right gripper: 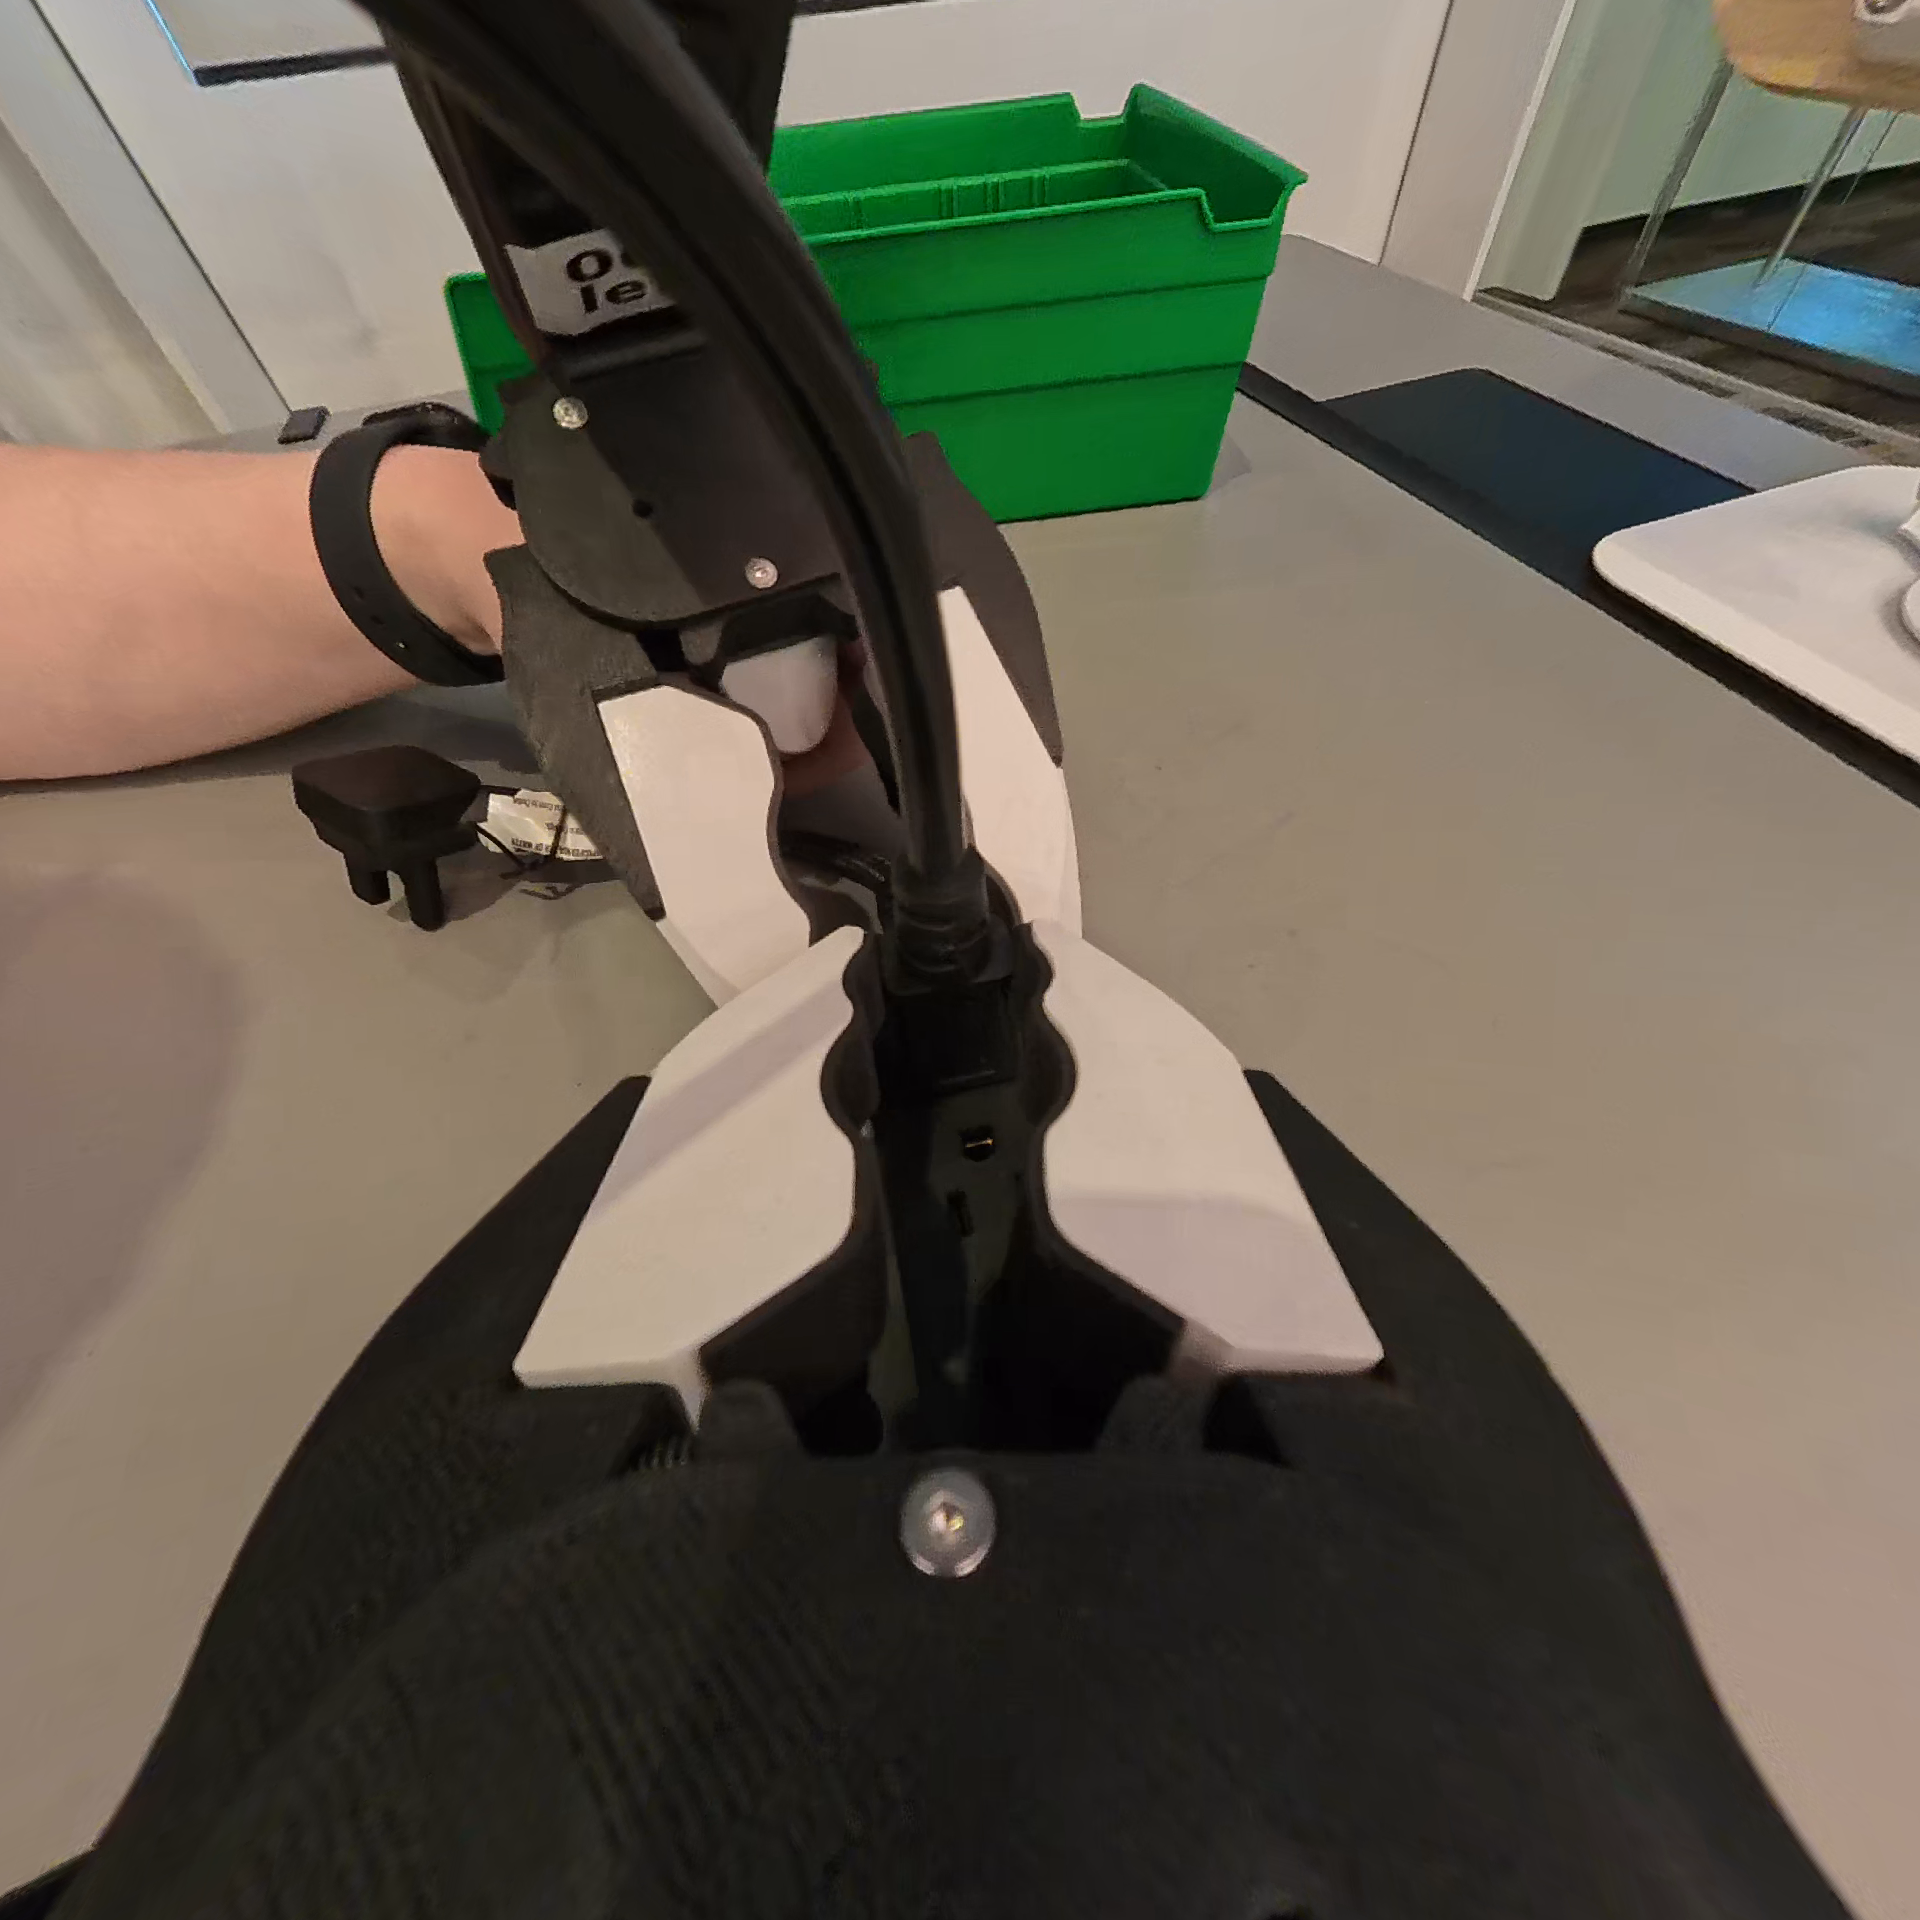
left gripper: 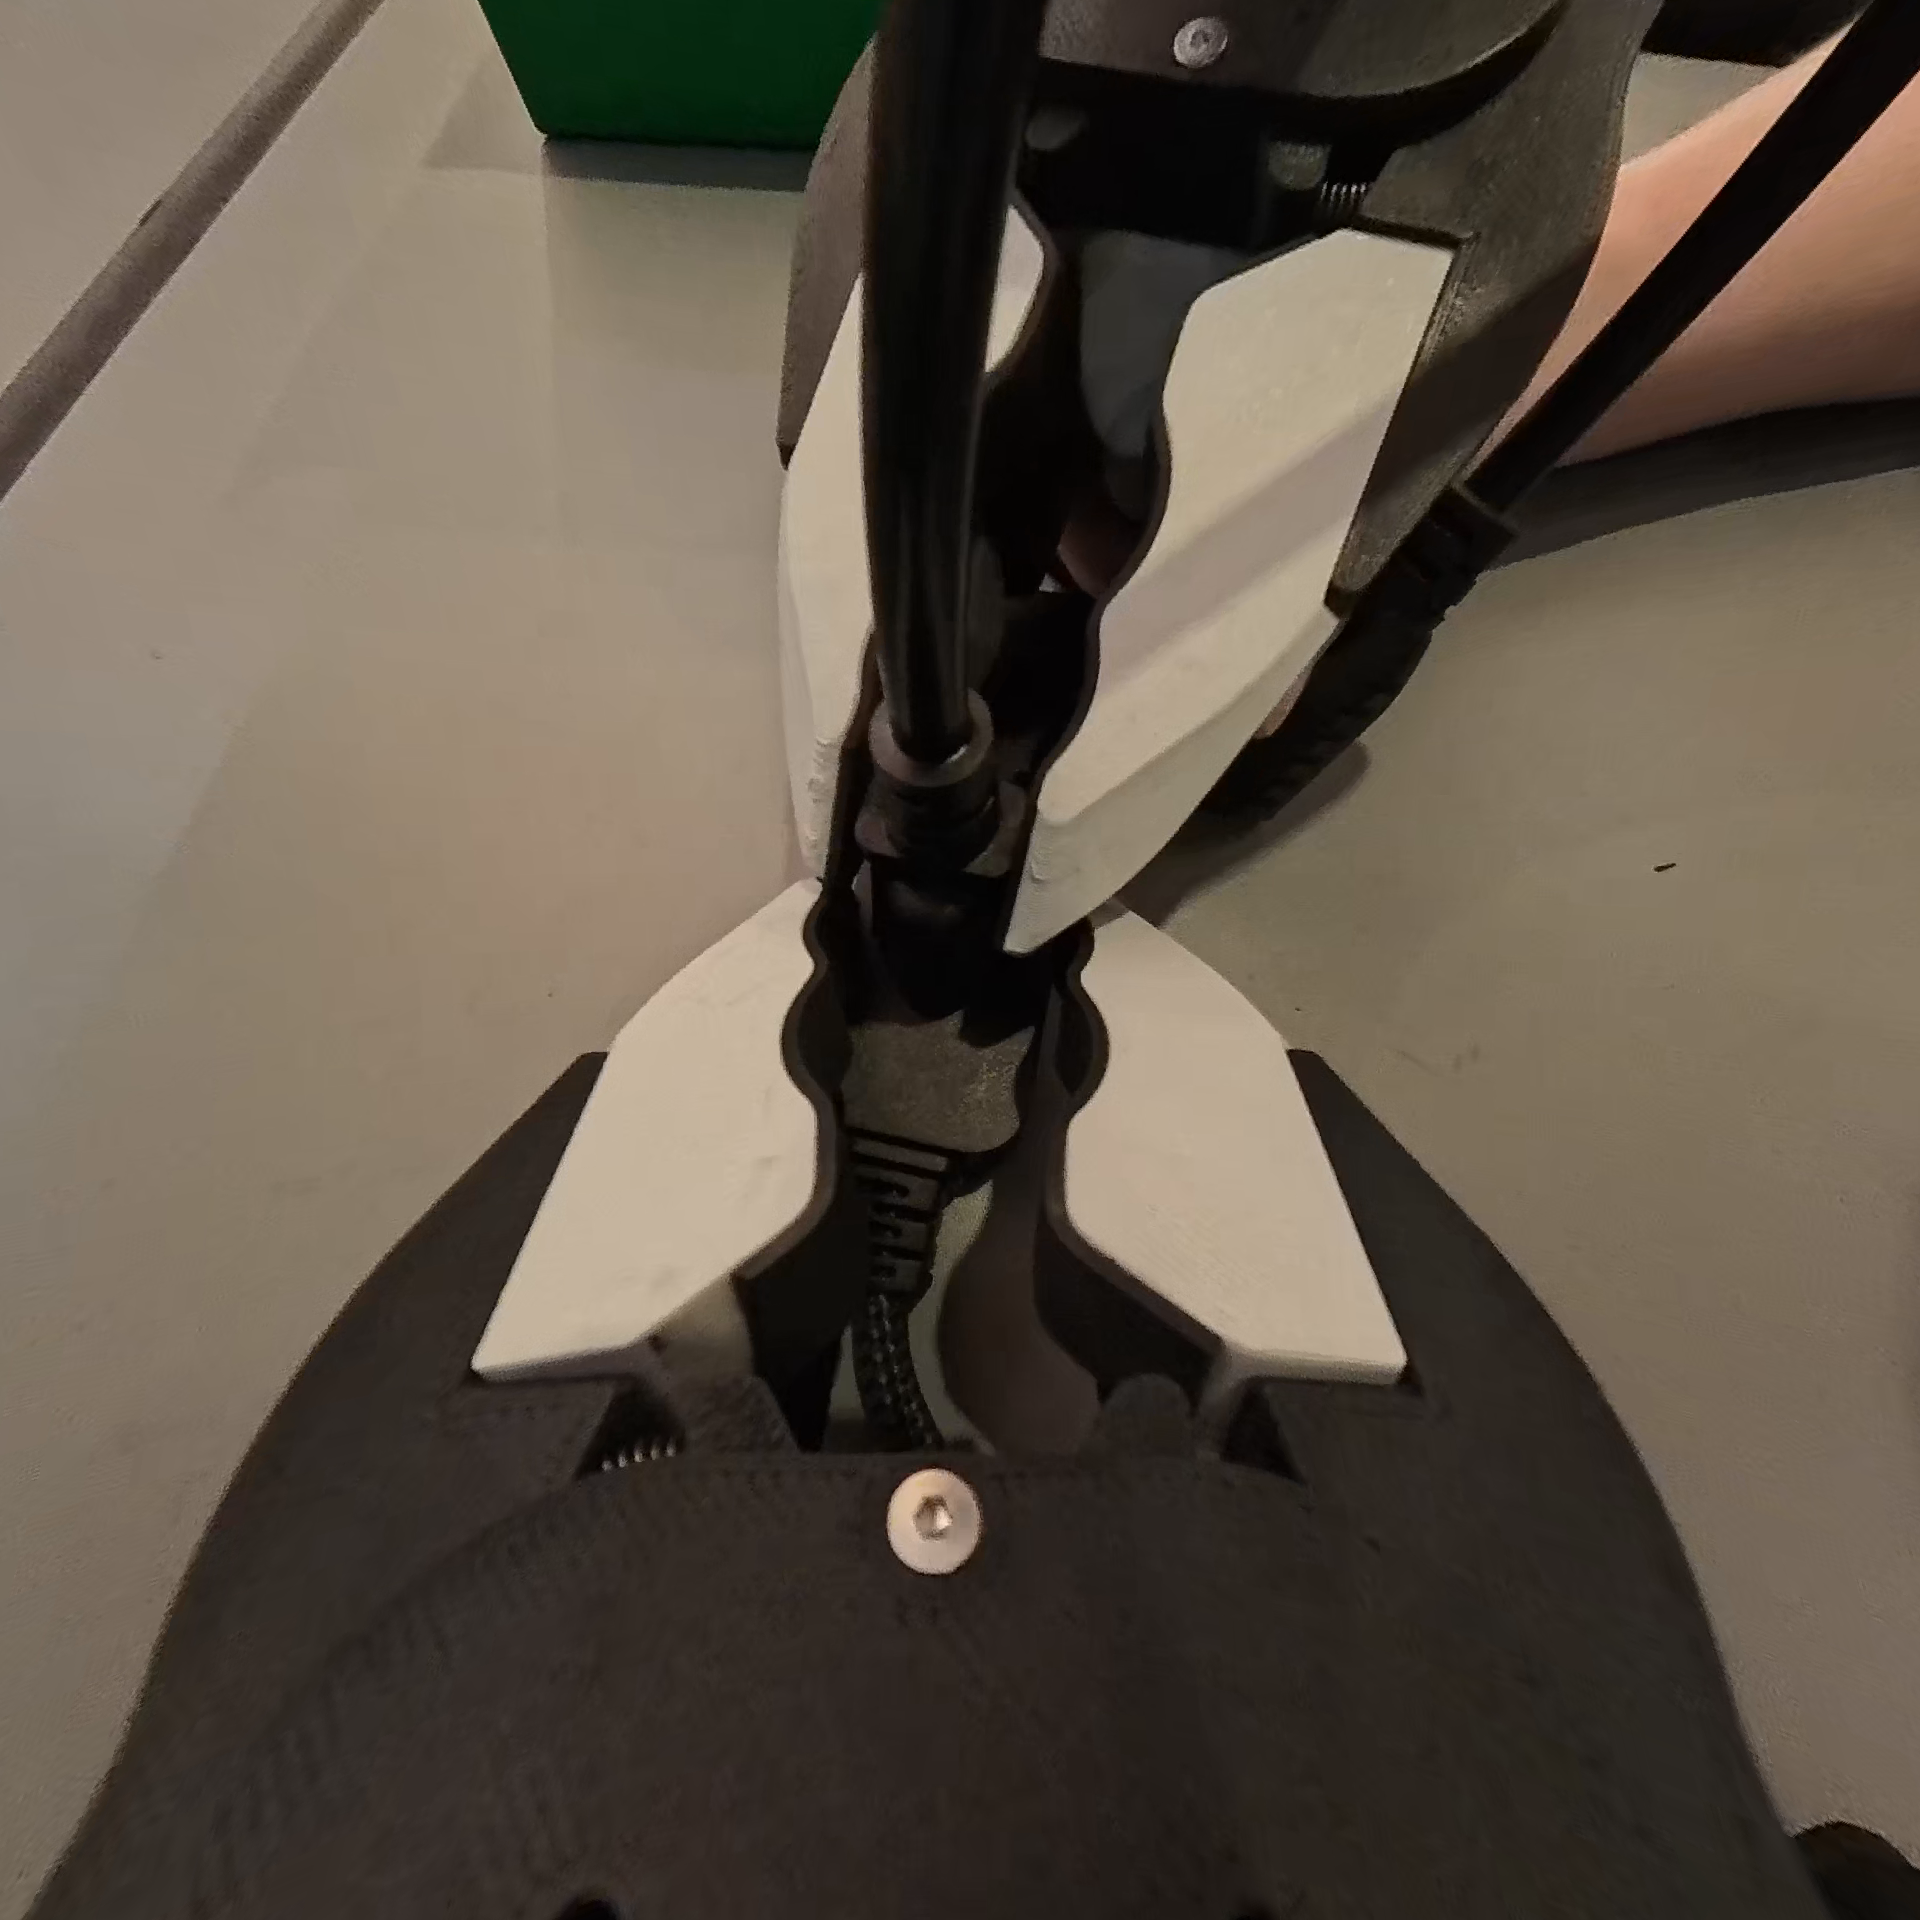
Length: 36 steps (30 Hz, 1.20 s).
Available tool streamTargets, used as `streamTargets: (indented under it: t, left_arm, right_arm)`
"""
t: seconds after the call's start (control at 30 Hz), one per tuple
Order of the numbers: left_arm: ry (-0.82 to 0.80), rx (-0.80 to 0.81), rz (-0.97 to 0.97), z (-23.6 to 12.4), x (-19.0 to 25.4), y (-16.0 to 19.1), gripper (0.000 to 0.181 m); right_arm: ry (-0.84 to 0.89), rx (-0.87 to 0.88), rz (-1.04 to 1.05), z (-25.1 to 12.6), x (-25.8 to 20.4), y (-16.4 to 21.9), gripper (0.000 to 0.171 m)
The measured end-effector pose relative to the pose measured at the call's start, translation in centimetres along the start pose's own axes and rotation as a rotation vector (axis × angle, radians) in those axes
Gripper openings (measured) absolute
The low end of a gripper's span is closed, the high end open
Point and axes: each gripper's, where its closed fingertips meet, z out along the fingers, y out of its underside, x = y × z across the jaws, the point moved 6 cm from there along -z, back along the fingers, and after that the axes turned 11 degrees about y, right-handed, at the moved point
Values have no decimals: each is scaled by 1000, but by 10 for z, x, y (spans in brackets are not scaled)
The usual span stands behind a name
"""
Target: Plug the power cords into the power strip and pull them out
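In the left wrist view my left gripper (left gripper: pixel 945 935) is shut on a dark grey plug (left gripper: pixel 925 1101) with a ribbed collar and a braided cable running back under the jaws. My right gripper (left gripper: pixel 935 883) comes down from the top and meets it tip to tip. It is shut on the black end of a thick black cord (left gripper: pixel 914 416). In the right wrist view my right gripper (right gripper: pixel 940 966) holds a black connector block (right gripper: pixel 966 1049) with small slots, and the thick cord (right gripper: pixel 831 468) rises from it. The left gripper (right gripper: pixel 894 925) stands opposite. How the two connectors join is hidden.
A green bin (right gripper: pixel 1039 343) stands at the back of the grey table (right gripper: pixel 1351 831) and also shows in the left wrist view (left gripper: pixel 675 73). A black three-pin plug (right gripper: pixel 384 821) with a white tag (right gripper: pixel 540 821) lies at the left. A forearm with a black wristband (right gripper: pixel 353 551) holds the left gripper. A white flat base (right gripper: pixel 1766 592) sits at the right. The grippers are tip to tip, or close to it.
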Motion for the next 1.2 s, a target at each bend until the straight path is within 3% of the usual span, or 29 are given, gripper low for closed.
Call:
streamTargets:
  t: [0.2, 0.37, 0.73, 0.87, 1.2]
  left_arm:
    - [-1, -9, -3, 1, -1, 0, 38]
    - [7, -3, -33, 0, -1, 1, 38]
    - [-25, 7, -73, 2, -3, -1, 38]
    - [-27, 6, -79, 3, -4, -1, 38]
    - [-25, 8, -74, 4, -3, -1, 38]
  right_arm:
    - [12, 7, -3, -1, 0, 0, 18]
    - [148, 40, -320, -4, -5, 2, 25]
    - [249, 22, -343, -7, -5, 1, 24]
    - [361, 22, -502, -10, -11, 0, 23]
    - [319, 37, -403, -12, -8, -3, 20]
